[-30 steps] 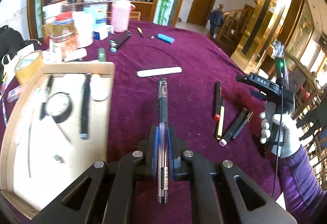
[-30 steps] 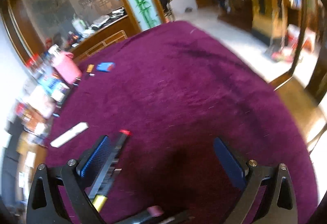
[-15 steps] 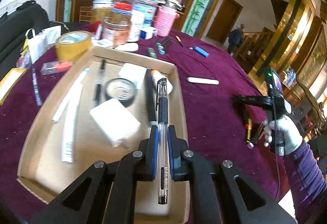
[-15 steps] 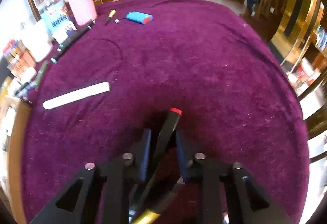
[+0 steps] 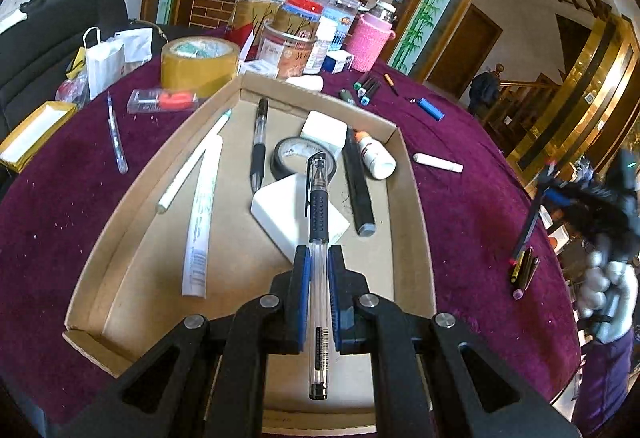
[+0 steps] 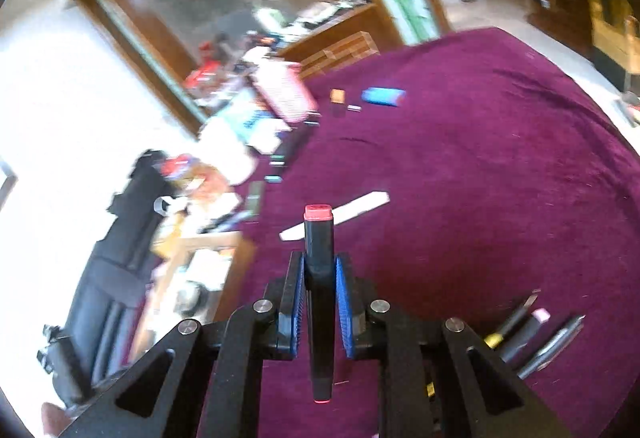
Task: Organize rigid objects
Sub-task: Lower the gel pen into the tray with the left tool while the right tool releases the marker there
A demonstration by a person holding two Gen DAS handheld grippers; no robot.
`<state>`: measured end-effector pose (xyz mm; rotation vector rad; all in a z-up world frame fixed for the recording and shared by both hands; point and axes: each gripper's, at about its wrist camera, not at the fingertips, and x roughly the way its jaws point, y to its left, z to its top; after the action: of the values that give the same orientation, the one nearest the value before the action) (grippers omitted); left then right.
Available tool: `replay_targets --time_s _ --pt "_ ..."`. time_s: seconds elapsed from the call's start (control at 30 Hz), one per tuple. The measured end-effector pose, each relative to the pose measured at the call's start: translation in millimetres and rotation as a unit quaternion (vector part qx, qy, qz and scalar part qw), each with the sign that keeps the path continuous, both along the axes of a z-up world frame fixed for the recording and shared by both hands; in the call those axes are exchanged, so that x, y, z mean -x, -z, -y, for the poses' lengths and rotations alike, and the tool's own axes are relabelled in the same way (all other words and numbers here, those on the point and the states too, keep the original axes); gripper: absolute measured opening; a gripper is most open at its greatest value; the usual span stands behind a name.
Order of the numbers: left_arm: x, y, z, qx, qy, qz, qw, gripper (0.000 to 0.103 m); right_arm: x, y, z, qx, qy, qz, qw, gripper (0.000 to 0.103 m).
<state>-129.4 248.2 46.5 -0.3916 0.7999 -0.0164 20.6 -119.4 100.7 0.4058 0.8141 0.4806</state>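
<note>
My left gripper (image 5: 318, 258) is shut on a clear gel pen (image 5: 318, 206) with a black grip. It holds the pen above the open cardboard box (image 5: 418, 218), over a white block (image 5: 280, 210). My right gripper (image 6: 320, 262) has its blue pads pressed on a black marker (image 6: 319, 234) with a red cap, and its jaws are still closing. The marker is lifted off the purple cloth (image 6: 480, 198). In the left wrist view, the right gripper (image 5: 560, 194) is blurred at the far right, held by a gloved hand (image 5: 608, 286). Other pens (image 6: 532, 334) lie on the cloth below it.
The box holds a black tape roll (image 5: 294, 156), white blocks, a small white bottle (image 5: 374, 154) and several pens. On the cloth lie a white stick (image 5: 438, 162) and a blue lighter (image 5: 430, 108). A tape roll (image 5: 200, 58), jars and a pink-sleeved bottle (image 5: 370, 42) crowd the far edge.
My left gripper carried the gel pen from over the cloth to over the box. My right gripper went from wide open to closed on the black marker and rose off the cloth.
</note>
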Motion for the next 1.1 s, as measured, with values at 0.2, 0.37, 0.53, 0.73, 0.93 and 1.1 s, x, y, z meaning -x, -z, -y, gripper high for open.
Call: replay_targets --time_s 0.2,0.37,0.53,0.73,0.93,1.1 --pt "4 7 -5 -0.013 -0.016 -0.015 0.9997 0.009 33 -32 -53 -0.038 -0.090 0.022 0.995 0.017" --pt "3 15 -6 -0.029 -0.028 -0.032 0.9986 0.009 44 -18 -108 -0.079 -0.165 -0.029 0.983 0.017" --pt "3 17 -6 -0.065 -0.049 -0.039 0.9959 0.009 45 30 -172 -0.068 -0.203 -0.091 0.972 0.017" --pt "12 8 -8 -0.099 -0.073 -0.016 0.9923 0.052 43 66 -224 0.009 -0.208 -0.105 0.972 0.017" --pt "22 -8 -8 -0.136 -0.097 0.016 0.9859 0.076 46 66 -240 0.126 -0.183 -0.041 0.974 0.020" --pt "27 -15 -8 -0.154 -0.109 0.022 0.9819 0.080 45 67 -252 0.168 -0.183 -0.010 0.968 0.044"
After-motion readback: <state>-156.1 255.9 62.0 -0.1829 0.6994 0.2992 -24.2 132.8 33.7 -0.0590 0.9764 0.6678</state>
